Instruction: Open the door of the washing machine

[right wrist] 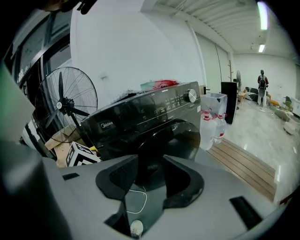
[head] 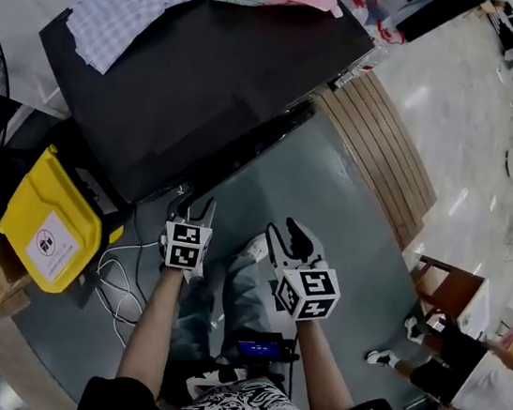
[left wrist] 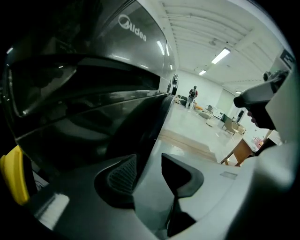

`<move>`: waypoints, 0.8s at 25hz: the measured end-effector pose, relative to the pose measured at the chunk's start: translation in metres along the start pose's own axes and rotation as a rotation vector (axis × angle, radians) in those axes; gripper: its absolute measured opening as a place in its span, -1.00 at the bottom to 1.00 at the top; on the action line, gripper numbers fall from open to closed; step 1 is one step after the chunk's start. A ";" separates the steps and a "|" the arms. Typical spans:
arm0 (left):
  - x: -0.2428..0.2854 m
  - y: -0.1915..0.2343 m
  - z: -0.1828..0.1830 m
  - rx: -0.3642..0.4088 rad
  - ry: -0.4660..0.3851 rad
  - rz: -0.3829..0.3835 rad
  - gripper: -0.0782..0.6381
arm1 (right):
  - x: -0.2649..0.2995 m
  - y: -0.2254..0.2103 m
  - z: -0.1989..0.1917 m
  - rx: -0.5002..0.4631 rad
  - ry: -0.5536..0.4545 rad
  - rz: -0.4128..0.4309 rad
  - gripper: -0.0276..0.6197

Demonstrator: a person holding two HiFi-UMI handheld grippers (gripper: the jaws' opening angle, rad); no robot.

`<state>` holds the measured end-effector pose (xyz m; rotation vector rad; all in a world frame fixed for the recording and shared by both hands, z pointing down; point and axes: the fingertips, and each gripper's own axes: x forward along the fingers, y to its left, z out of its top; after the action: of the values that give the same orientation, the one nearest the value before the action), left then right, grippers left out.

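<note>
Grey flooring is spreading under a black Midea washing machine (head: 208, 79), which is standing just ahead of us with its round door (right wrist: 168, 140) shut. We are holding the left tongs (head: 194, 210) close to the machine's front, their jaws standing apart with nothing between them. We are holding the right tongs (head: 288, 240) beside them, farther from the door, jaws also apart and empty. A checked cloth (head: 133, 2) is lying on the machine's top.
</note>
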<state>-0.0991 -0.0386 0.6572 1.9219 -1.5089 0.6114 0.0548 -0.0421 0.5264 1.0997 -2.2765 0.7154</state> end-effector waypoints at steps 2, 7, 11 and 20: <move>0.016 0.003 -0.003 -0.010 0.007 0.017 -0.32 | 0.006 -0.005 -0.003 0.005 0.005 0.012 -0.40; 0.041 0.006 -0.004 -0.016 0.005 0.045 -0.38 | 0.023 -0.019 -0.013 0.030 0.014 0.022 -0.40; 0.042 0.005 -0.004 0.037 0.013 0.032 -0.44 | 0.033 -0.023 -0.018 0.039 0.020 0.026 -0.40; 0.037 -0.019 -0.020 0.106 0.096 -0.007 -0.52 | 0.042 -0.022 -0.030 0.126 0.050 0.008 -0.38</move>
<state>-0.0718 -0.0466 0.6936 1.9462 -1.4354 0.7831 0.0562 -0.0575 0.5808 1.1170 -2.2204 0.8902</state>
